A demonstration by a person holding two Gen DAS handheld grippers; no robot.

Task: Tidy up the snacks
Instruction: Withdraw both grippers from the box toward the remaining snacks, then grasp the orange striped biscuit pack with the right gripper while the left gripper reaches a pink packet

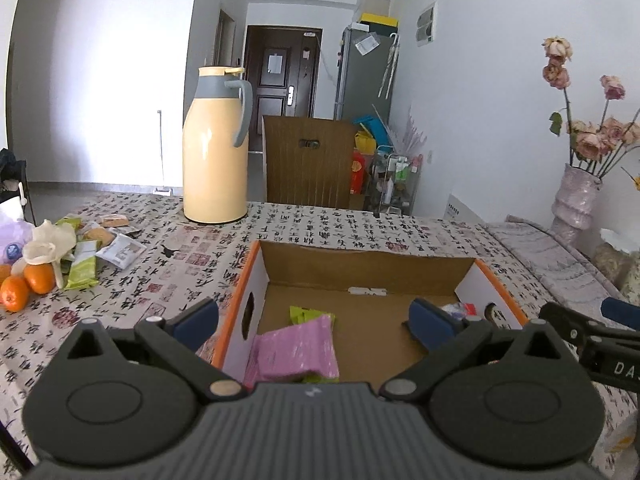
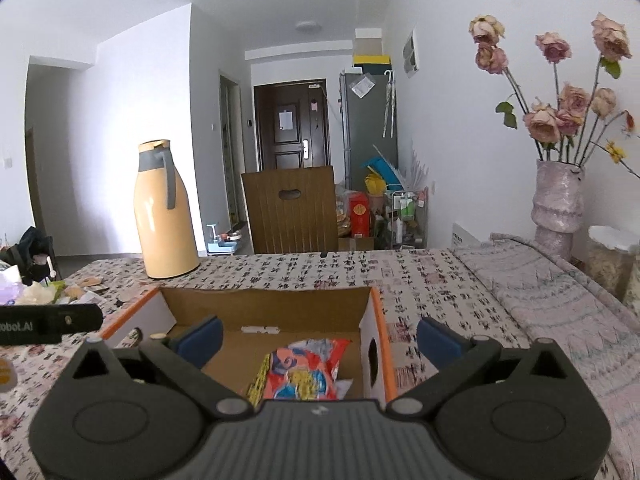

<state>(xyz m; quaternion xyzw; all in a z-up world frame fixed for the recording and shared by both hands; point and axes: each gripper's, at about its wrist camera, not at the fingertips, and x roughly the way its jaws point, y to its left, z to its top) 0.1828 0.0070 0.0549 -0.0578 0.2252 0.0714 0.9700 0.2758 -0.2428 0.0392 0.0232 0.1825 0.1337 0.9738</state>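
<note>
Both wrist views look closely into one cardboard box [image 1: 372, 264].

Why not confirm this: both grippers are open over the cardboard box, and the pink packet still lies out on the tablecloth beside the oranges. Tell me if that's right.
Not quite. The pink packet lies inside the cardboard box, as the left wrist view shows. Both the left gripper and right gripper are open.

Probably a home: fridge [image 1: 362, 76], front door [image 1: 282, 72], vase of flowers [image 2: 560, 200].

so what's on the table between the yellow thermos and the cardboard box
Nothing: only bare patterned tablecloth between the thermos and the cardboard box, clearest in the left wrist view.
</note>
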